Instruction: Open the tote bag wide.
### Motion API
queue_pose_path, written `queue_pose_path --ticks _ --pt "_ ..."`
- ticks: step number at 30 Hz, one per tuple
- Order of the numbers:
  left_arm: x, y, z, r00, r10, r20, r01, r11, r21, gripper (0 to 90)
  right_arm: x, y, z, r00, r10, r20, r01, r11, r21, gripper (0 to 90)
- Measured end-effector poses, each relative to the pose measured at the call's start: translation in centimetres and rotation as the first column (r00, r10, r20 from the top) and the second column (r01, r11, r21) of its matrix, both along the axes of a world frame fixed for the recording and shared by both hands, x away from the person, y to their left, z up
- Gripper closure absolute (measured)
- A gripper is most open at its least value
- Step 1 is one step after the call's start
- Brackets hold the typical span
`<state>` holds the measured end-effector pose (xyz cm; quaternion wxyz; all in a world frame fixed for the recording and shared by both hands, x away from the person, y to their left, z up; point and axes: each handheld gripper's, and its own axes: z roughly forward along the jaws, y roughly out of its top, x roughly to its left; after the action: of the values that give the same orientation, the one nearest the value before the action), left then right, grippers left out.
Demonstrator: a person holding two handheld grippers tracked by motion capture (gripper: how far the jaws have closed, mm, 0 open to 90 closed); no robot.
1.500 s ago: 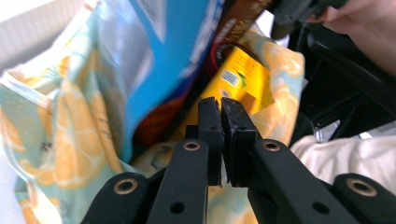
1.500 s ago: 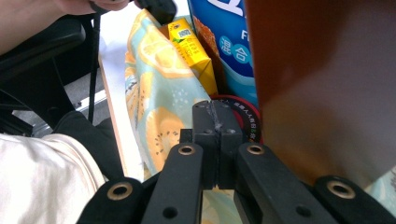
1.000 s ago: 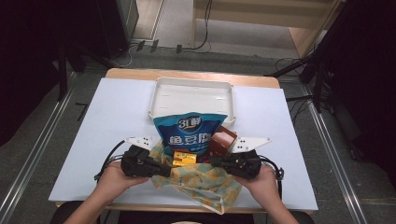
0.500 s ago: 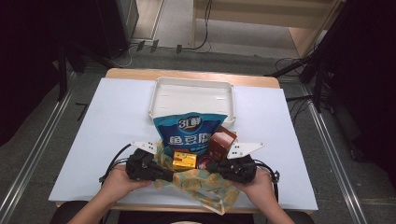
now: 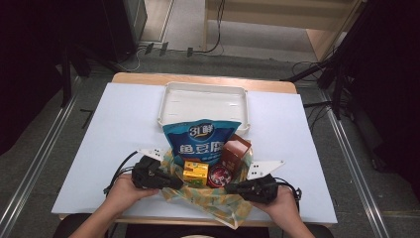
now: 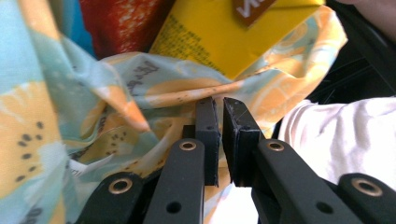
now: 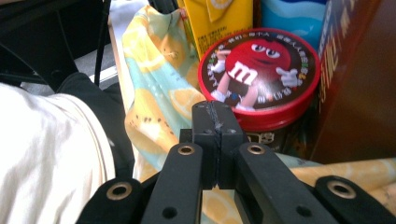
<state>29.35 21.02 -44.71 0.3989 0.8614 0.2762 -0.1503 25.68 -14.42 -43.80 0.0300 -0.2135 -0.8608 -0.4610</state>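
1. The left gripper (image 5: 168, 181) sits at the left edge of a printed cloth bag (image 5: 218, 206), pale blue with orange and yellow citrus slices. In the left gripper view its jaws stand a narrow slit apart, their tips against a fold of the cloth (image 6: 140, 100); whether any cloth is pinched I cannot tell.
2. The bag lies at the near middle of the white-covered table (image 5: 114, 129) and holds four items.
3. A yellow carton (image 5: 195, 172) stands left of centre; its fine print is too small to read.
4. Behind it rises a blue snack pouch (image 5: 202, 140) with large white Chinese characters, leaning back onto the white tray (image 5: 171, 96).
5. A round red tin (image 7: 259, 77) shows the red M&M's figure with a white "m".
6. A brown-red box (image 5: 236, 151) stands upright just right of the tin.
7. The right gripper (image 5: 236, 188) has its jaws pressed fully together at the bag's right edge; a cloth edge may lie between them, unclear.
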Motion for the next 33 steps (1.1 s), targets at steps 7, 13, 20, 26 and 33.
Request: queue_pose_path --ticks 7,13,20,26,33 --pt "0.3 0.5 -0.6 0.9997 0.020 -0.011 -0.020 0.9998 0.003 85.7 0.1 -0.9 -1.0 1.0000 -0.004 -0.003 0.004 1.000 -0.010 90.0" --pt "0.7 0.7 -1.2 0.9993 0.030 -0.024 -0.029 0.9995 0.007 85.8 0.9 -1.4 -2.2 0.9997 -0.012 -0.019 0.012 1.000 -0.024 90.0" --pt "1.3 0.7 -1.9 0.9977 0.054 -0.041 -0.053 0.9984 0.021 86.8 2.3 -1.5 -3.1 0.9972 -0.047 -0.057 0.043 0.997 -0.068 90.0" --pt "1.8 1.0 -2.3 0.9962 0.079 -0.034 -0.078 0.9959 0.047 87.8 3.2 -2.2 -3.5 0.9967 -0.064 -0.049 0.059 0.995 -0.084 90.0" --pt "2.6 1.4 -2.6 0.9951 0.093 -0.036 -0.090 0.9943 0.057 89.9 4.1 -2.6 -4.1 0.9978 -0.049 -0.045 0.043 0.992 -0.122 90.0"
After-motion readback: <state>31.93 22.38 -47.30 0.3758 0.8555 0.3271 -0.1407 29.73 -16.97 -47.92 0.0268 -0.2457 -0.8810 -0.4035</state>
